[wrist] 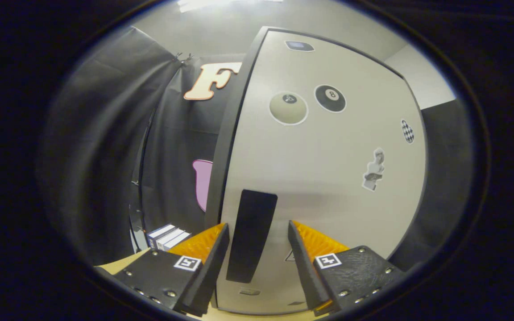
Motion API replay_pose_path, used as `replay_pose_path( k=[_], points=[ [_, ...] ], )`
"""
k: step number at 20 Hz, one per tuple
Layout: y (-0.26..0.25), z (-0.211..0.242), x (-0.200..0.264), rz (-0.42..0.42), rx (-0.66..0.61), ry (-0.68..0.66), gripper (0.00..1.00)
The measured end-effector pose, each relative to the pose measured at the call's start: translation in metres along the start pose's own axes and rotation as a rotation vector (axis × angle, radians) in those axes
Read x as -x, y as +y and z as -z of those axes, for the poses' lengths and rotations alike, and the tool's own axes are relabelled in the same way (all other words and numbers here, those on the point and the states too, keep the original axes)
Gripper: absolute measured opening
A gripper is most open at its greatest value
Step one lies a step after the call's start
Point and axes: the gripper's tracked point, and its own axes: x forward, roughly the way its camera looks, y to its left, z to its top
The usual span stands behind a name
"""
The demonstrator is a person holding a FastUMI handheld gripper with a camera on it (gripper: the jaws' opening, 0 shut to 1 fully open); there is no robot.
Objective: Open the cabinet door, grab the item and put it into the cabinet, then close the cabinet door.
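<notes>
Right ahead of the claw, the cabinet door stands shut, its dark handle sitting in the gap between the spread fingers, neither visibly pressing it. To open well, I judge: close squarely on the handle, then pull along the door's swing, not straight back. A boxed item waits on the counter beside the cabinet's near edge.

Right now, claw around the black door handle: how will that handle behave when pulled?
The handle looks like a rigid flat bar, so probably no flex. The claw is open, fingers straddling it. Its smooth face may slip unless clamped. The cabinet door likely swings on its hinge.
</notes>
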Motion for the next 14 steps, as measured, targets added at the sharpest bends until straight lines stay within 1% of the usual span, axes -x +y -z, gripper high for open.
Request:
replay_pose_path(
  k=[3,4,5,6,8,9,10,12,13,14],
  points=[
    [0.001,0.0,-0.002,-0.003,0.02,-0.012,0.68],
    [0.007,0.001,0.0,-0.024,0.016,-0.014,0.68],
    [0.013,0.002,0.003,-0.046,0.0,-0.006,0.52],
    [0.013,-0.001,0.001,-0.038,-0.007,-0.009,0.36],
    [0.011,0.001,0.001,-0.041,-0.013,0.0,0.34],
    [0.011,0.003,-0.001,-0.044,-0.049,0.009,0.35],
    [0.014,0.003,0.0,-0.051,-0.062,0.019,0.25],
    [0.011,0.004,0.002,-0.053,-0.057,0.024,0.25],
    [0.011,0.001,0.001,-0.048,-0.088,0.021,0.24],
    [0.012,0.005,0.0,-0.054,-0.091,0.035,0.14]
  ],
)
